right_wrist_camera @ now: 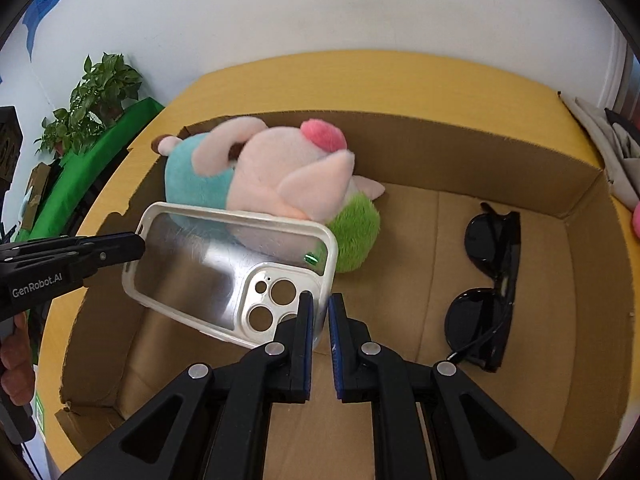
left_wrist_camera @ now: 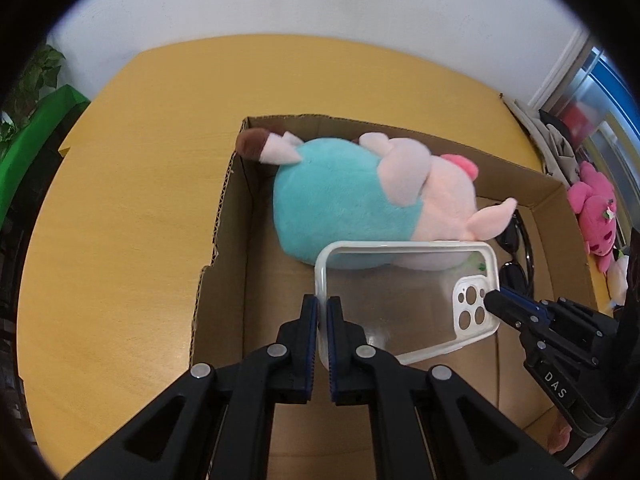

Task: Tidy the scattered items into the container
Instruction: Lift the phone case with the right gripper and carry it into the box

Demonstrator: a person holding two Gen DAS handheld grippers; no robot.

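A clear phone case (left_wrist_camera: 400,292) with a white rim hangs over the open cardboard box (left_wrist_camera: 224,208), held at both ends. My left gripper (left_wrist_camera: 322,308) is shut on its plain short edge. My right gripper (right_wrist_camera: 320,304) is shut on the case (right_wrist_camera: 208,264) at the camera-hole end. Each gripper shows in the other's view: the right gripper (left_wrist_camera: 492,300) from the right, the left gripper (right_wrist_camera: 138,242) from the left. Inside the box (right_wrist_camera: 440,148) lie a teal and pink plush toy (right_wrist_camera: 272,168) just beyond the case and black sunglasses (right_wrist_camera: 492,248) on the right.
The box sits on a yellow wooden table (left_wrist_camera: 140,160) against a white wall. A pink plush (left_wrist_camera: 596,216) and grey bags (right_wrist_camera: 616,140) lie beyond the table's right edge. A potted plant (right_wrist_camera: 96,96) and green cloth (left_wrist_camera: 36,128) stand to the left.
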